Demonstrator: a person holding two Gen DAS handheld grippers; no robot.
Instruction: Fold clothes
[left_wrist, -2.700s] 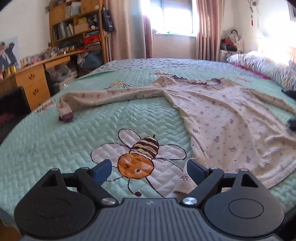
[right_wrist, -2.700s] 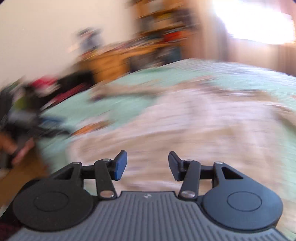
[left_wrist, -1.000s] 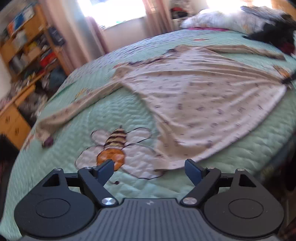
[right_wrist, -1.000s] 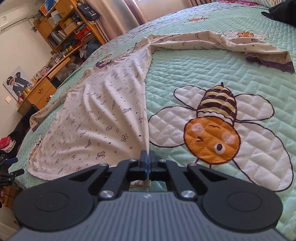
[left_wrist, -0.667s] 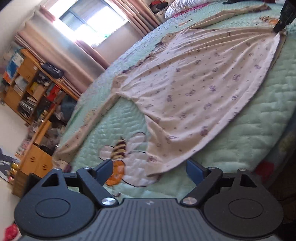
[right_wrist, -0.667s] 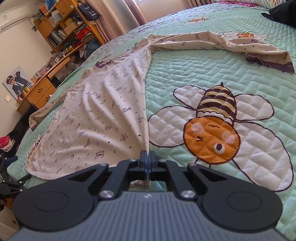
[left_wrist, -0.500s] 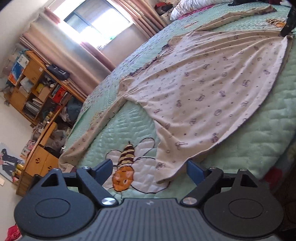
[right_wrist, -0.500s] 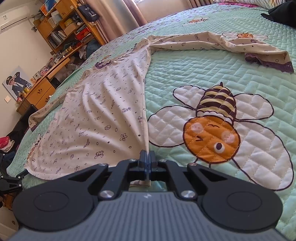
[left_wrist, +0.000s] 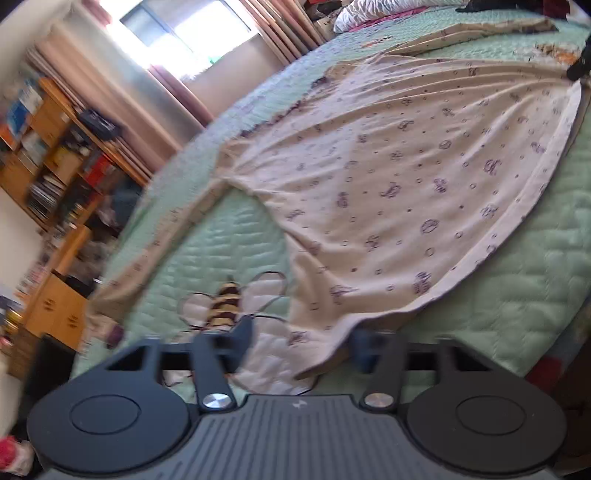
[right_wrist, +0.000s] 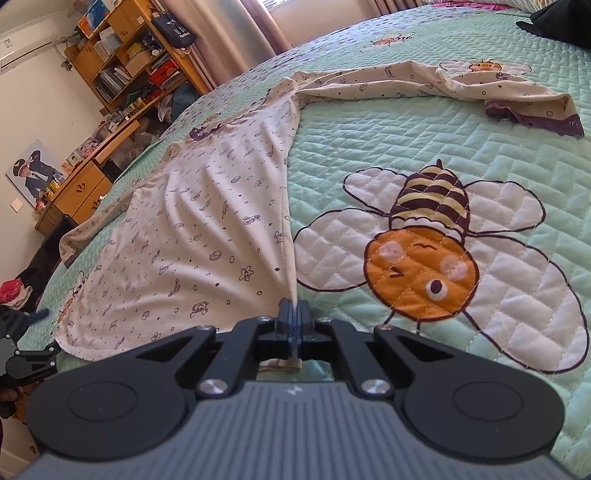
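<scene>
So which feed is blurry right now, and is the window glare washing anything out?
Left wrist view: motion-smeared, worst on the shelves and the left tongs; window blown white, nightshirt print readable. Right wrist view: sharp, evenly lit, fisheye bending only.

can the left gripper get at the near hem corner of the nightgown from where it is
Probably yes: the left gripper is open with the hem corner of the nightgown lying between its fingers on the bedspread, nothing in between.

Soft matt cloth garment; quilted, stitched bedspread.
</scene>
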